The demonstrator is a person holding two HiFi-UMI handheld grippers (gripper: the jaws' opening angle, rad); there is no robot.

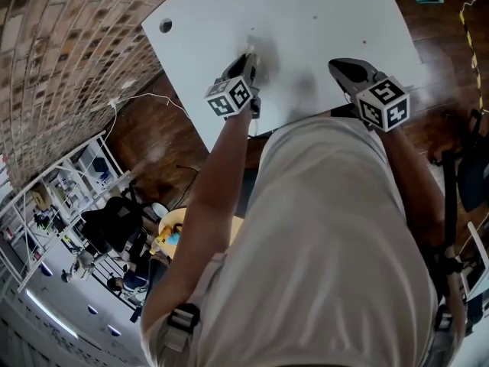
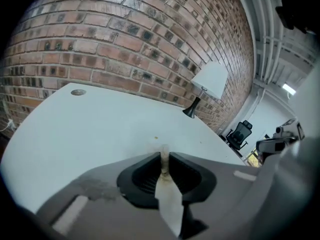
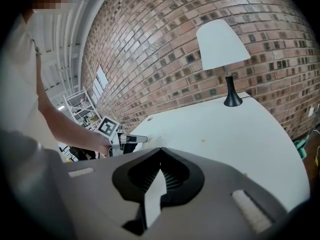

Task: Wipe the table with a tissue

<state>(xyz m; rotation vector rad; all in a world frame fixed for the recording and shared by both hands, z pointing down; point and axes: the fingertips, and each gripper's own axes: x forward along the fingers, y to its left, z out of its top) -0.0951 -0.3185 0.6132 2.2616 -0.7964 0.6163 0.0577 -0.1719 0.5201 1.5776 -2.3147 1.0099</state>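
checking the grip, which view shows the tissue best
The left gripper view: the tissue sits pinched between the left gripper's jaws, close up. The head view shows only a pale scrap at the jaw tips; in the right gripper view it is too small to tell.

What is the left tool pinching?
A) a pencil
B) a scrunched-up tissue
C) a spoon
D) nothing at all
B: in the left gripper view, the left tool has its jaws pressed together on a crumpled, slightly stained tissue, with the white table in front of it.
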